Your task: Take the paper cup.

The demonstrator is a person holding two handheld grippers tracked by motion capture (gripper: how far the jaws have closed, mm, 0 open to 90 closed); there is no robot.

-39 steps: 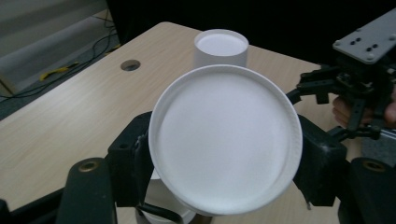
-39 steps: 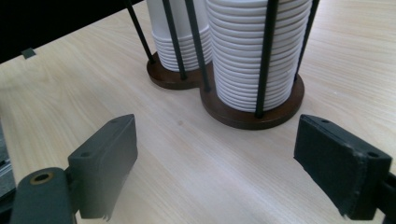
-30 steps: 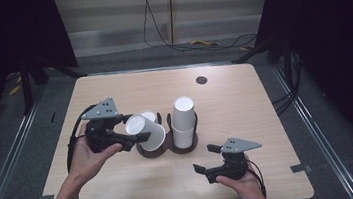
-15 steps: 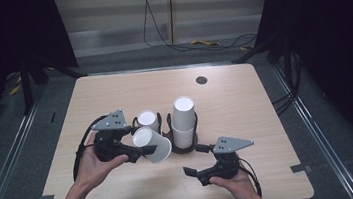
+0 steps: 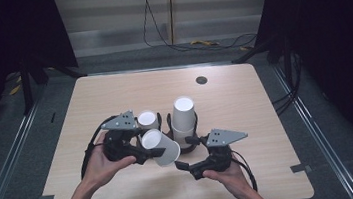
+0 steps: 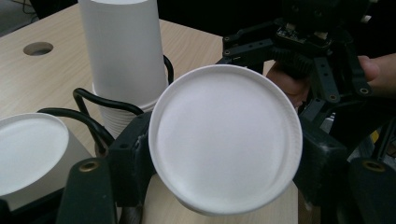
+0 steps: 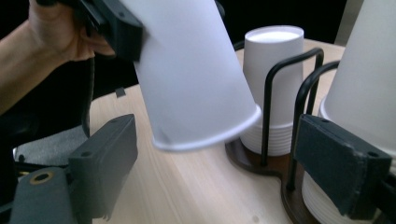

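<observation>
A white paper cup (image 5: 161, 147) hangs tilted above the table, base toward the person, with my left gripper (image 5: 145, 151) shut on its sides. In the left gripper view the cup's round base (image 6: 224, 140) faces the camera between the two jaws. My right gripper (image 5: 184, 154) stands open just front-right of the cup's rim. In the right gripper view the held cup (image 7: 191, 79) leans down over the gap between that gripper's spread jaws (image 7: 224, 158). Behind stands a black wire cup holder (image 5: 170, 125) with a short stack of cups (image 5: 147, 119) and a taller stack (image 5: 183, 114).
The holder's dark base (image 7: 252, 158) and wire loops (image 7: 280, 93) stand close to the right gripper's right jaw. A round cable hole (image 5: 201, 80) lies at the far right of the wooden table (image 5: 267, 119). Cables trail from both grippers toward the front edge.
The left gripper has carried the cup away from the short stack toward the front right and tilted it. The right gripper has moved left, up to the cup's rim.
</observation>
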